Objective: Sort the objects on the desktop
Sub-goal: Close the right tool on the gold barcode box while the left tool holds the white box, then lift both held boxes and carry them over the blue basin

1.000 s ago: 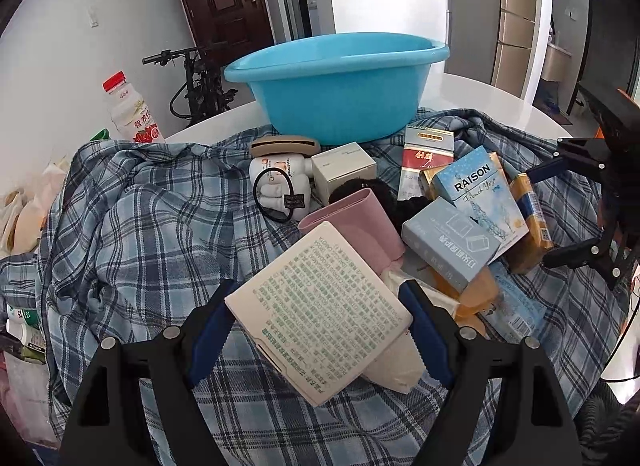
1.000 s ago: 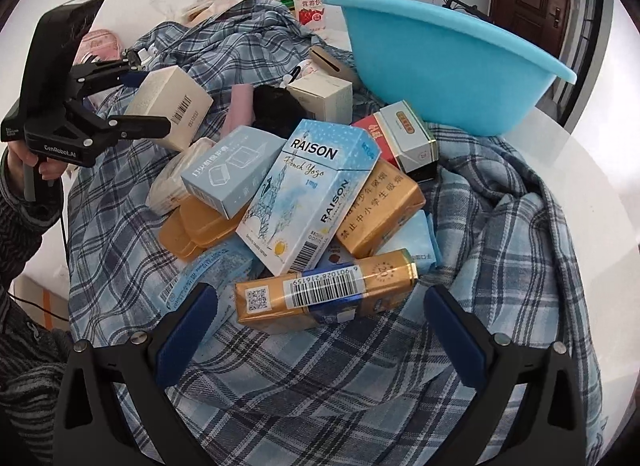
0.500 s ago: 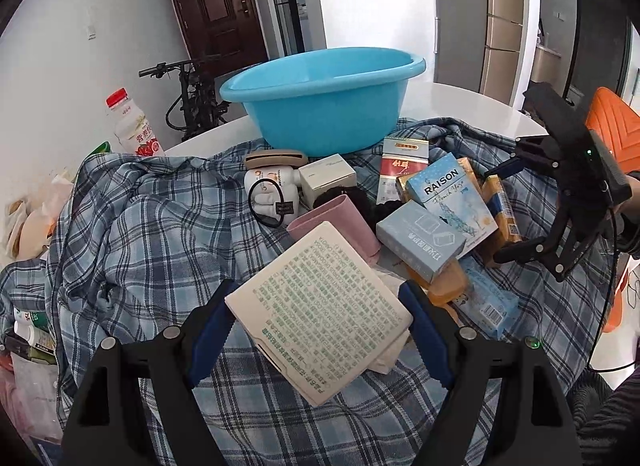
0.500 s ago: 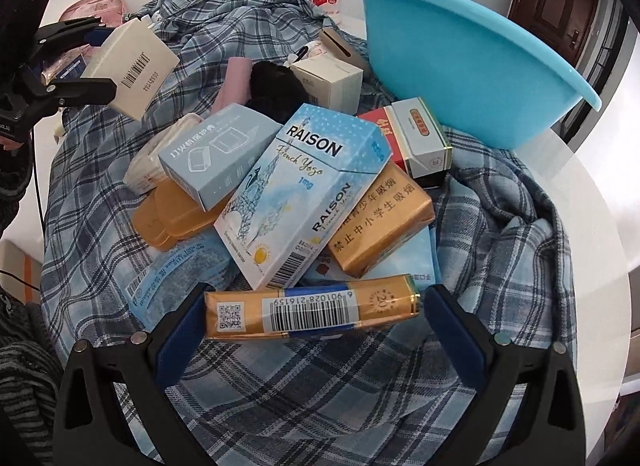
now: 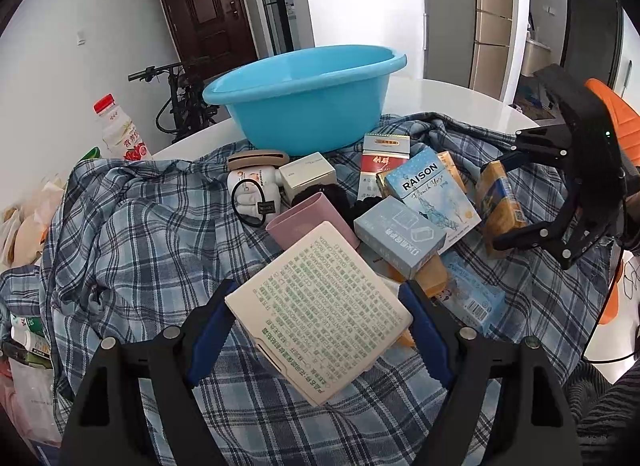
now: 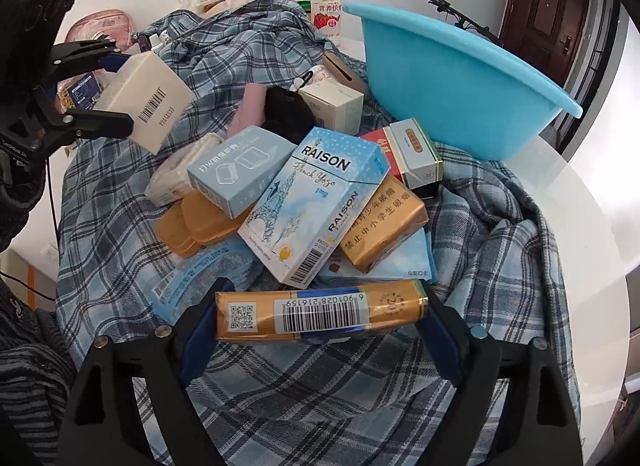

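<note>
My left gripper (image 5: 316, 318) is shut on a cream box (image 5: 320, 306) printed with green text and holds it above the plaid cloth (image 5: 140, 234). From the right wrist this cream box (image 6: 148, 101) shows at the far left, barcode side facing out. My right gripper (image 6: 320, 330) is closing its jaws on a gold cigarette pack (image 6: 320, 316) that lies crosswise between them, with a blue pad against each end. That gold pack (image 5: 496, 201) stands tilted between the black fingers in the left wrist view. Behind the pile sits a blue basin (image 5: 304, 113).
A heap of boxes lies on the cloth: a light-blue RAISON pack (image 6: 320, 201), a pale-blue box (image 6: 240, 165), a red and white pack (image 6: 412, 153), a pink case (image 5: 312, 221). A drink bottle (image 5: 120, 133) stands at the back left. The white table's edge (image 6: 592, 225) curves past the cloth.
The right jaws have narrowed from wide open until the pads meet the ends of the gold pack. The left gripper keeps the cream box, lifted slightly.
</note>
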